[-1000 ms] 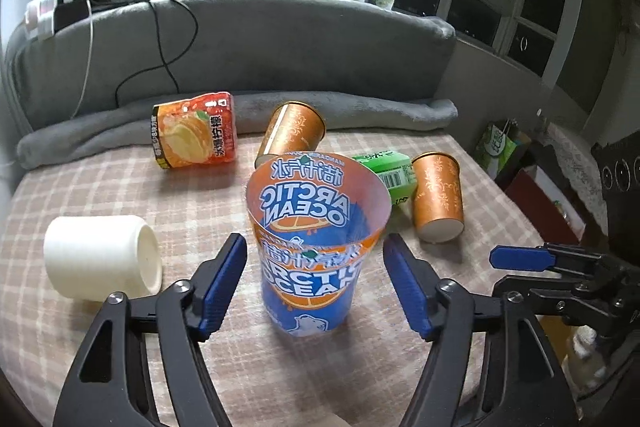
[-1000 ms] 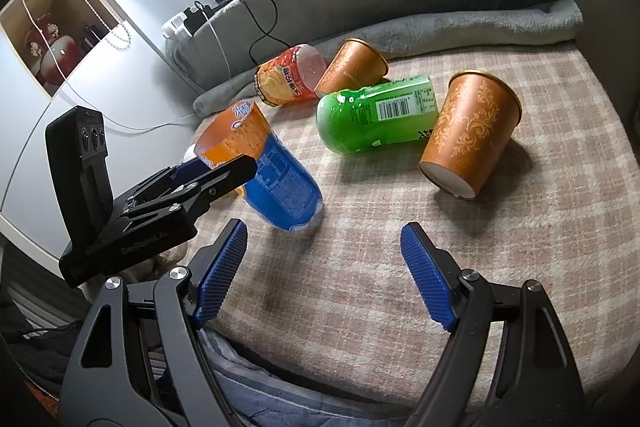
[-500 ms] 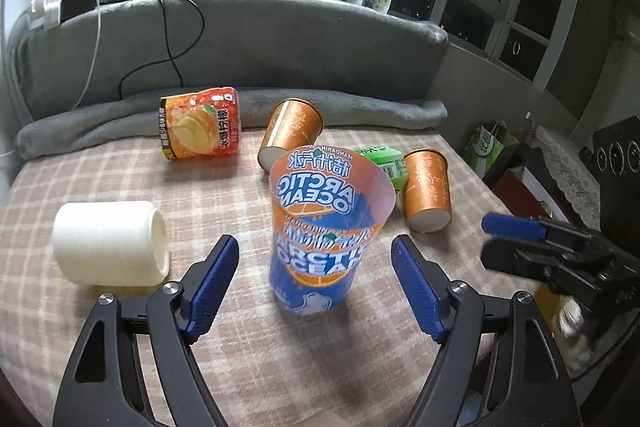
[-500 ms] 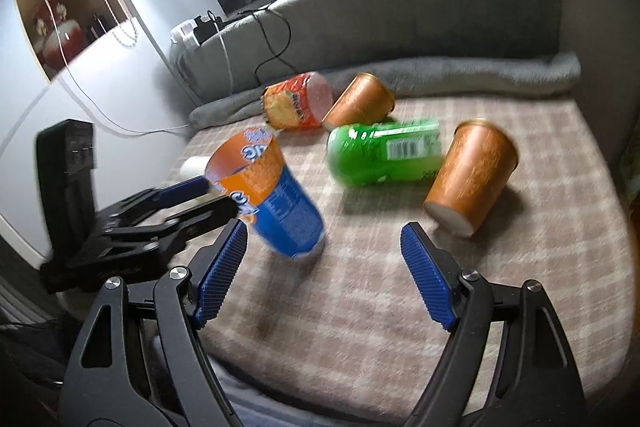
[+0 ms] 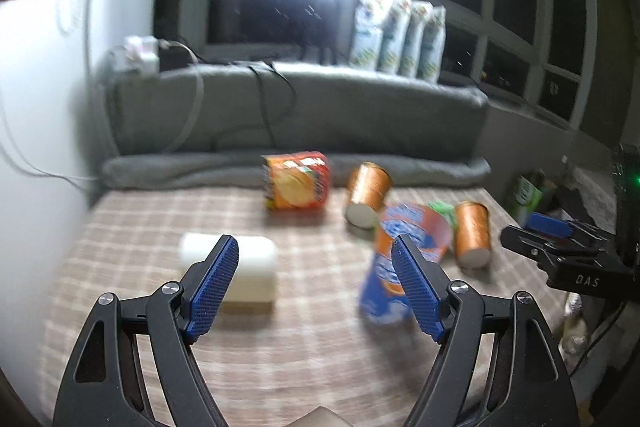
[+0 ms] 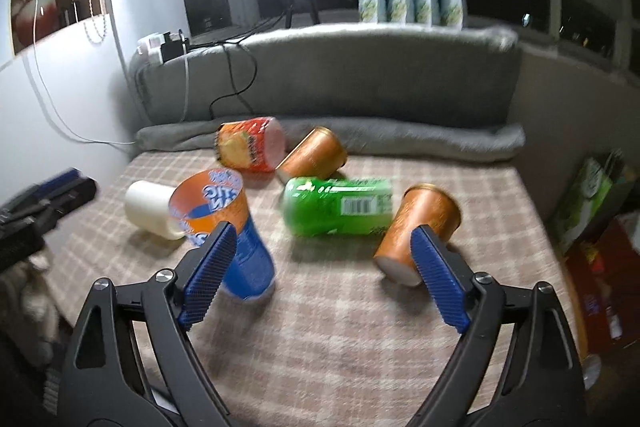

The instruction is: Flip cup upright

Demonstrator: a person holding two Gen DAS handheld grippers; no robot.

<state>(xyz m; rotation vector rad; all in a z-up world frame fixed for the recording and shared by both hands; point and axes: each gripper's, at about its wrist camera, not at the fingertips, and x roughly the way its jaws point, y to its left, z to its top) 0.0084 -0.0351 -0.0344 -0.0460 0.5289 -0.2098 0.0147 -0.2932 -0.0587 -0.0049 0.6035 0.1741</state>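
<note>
The blue and orange Arctic Ocean cup [image 5: 394,259] stands upright on the checked cloth, mouth up; it also shows in the right wrist view [image 6: 224,227]. My left gripper [image 5: 316,287] is open and empty, drawn back from the cup, which sits behind its right finger [image 5: 416,287]. My right gripper [image 6: 320,275] is open and empty, above the cloth between the cup and an orange paper cup [image 6: 416,227] that lies on its side.
A white cup [image 5: 244,273] lies on its side at the left. A green bottle [image 6: 340,205], a second orange paper cup [image 6: 312,157] and an orange-red snack can [image 6: 250,145] lie behind. A grey cushion [image 6: 320,83] bounds the far edge.
My left gripper has pulled back and swung left, away from the standing cup. My right gripper has also drawn back and lifted its view. The cup stays upright.
</note>
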